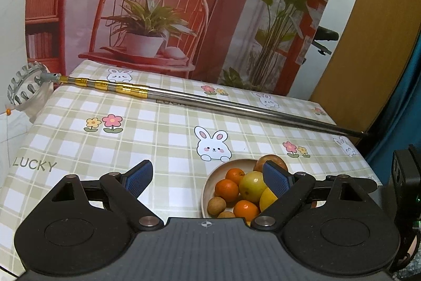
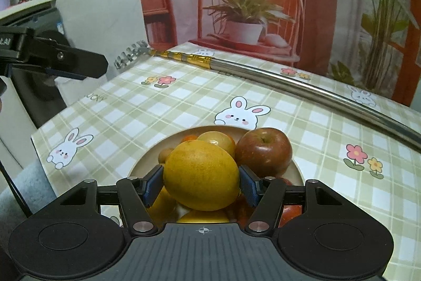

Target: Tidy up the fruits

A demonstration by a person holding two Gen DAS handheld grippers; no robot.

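The right gripper (image 2: 201, 185) is clamping a large yellow citrus fruit (image 2: 202, 175) between its blue pads (image 2: 153, 185), one pad pressing each side at the widest part, which looks like a grip chosen to keep the round fruit from rolling out. The fruit is sitting just above the near side of the beige bowl (image 2: 147, 162), apparently being lifted out for sorting, though whether it is clear of the fruit beneath is hard to tell from this low angle. A red apple (image 2: 263, 152) is resting in the bowl at the citrus's right, nearly touching it, and small oranges (image 1: 226, 190) and a green-yellow fruit (image 1: 251, 186) are lying in the bowl's far part. The left gripper (image 1: 208, 179) is hanging with its jaws wide apart, holding nothing, left of the bowl over the checked tablecloth (image 1: 158, 138). Well beyond the bowl, a telescopic fruit-picker pole (image 1: 210, 103) is lying across the table.
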